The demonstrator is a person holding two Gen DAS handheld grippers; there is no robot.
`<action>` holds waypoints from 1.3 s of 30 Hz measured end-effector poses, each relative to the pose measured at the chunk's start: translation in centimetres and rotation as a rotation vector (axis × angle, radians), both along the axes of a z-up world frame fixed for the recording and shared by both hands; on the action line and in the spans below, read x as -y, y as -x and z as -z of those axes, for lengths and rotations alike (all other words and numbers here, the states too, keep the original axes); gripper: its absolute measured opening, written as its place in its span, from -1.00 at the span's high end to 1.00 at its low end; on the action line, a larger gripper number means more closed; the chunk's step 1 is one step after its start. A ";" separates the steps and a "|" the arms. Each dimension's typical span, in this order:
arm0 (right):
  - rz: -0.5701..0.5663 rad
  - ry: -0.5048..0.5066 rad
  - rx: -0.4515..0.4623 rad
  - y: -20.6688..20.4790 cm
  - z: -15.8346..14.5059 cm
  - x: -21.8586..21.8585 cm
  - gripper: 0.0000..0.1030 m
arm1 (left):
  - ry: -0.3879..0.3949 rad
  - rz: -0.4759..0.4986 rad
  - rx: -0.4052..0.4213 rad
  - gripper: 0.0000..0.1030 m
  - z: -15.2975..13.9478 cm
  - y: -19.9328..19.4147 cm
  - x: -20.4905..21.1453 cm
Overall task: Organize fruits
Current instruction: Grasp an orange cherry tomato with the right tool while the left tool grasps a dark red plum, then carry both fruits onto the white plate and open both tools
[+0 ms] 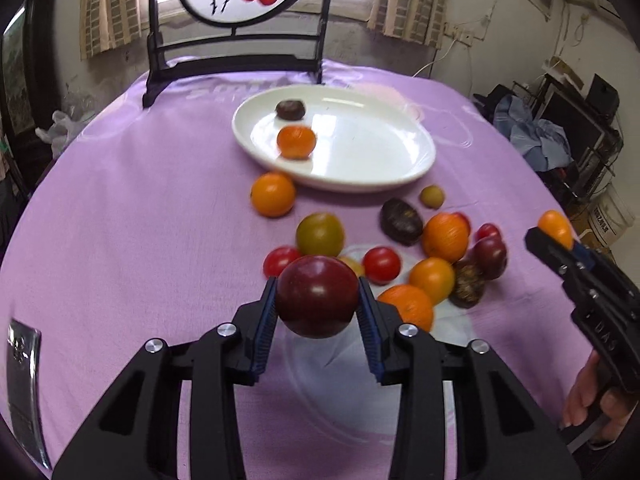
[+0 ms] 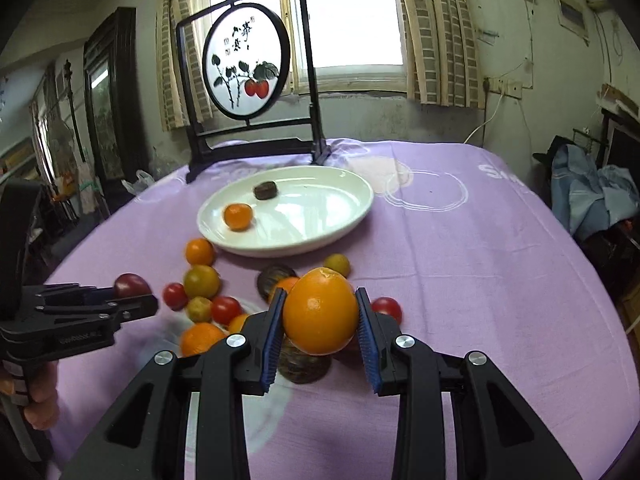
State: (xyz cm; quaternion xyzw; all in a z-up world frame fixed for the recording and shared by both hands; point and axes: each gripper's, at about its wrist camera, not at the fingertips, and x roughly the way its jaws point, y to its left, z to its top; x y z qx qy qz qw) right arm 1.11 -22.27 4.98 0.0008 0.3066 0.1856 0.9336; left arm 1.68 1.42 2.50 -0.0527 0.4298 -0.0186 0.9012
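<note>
Purple tablecloth [image 1: 140,220], left gripper [image 1: 318,300] clamping dark red tomato [image 1: 317,296], right gripper [image 2: 320,314] pinching orange [image 2: 320,312] (fruit beneath partly hidden).

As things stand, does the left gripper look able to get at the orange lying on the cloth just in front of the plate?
Probably not yet: the left gripper is shut on a dark red fruit, so its fingers are full. Otherwise the path to the orange by the white plate looks unobstructed.
</note>
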 end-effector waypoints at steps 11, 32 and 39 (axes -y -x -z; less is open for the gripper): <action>-0.100 0.081 -0.032 -6.4 -1.9 -6.3 0.33 | -0.064 -0.102 0.028 0.28 -2.5 -9.2 -0.2; -0.136 0.238 -0.120 -12.6 1.8 -10.0 -0.14 | -0.030 -0.101 -0.074 -0.51 -0.4 -17.2 0.6; -0.070 0.151 -0.126 -9.9 0.8 -5.3 -0.26 | -0.003 -0.149 -0.066 -0.71 -1.2 -12.9 -0.8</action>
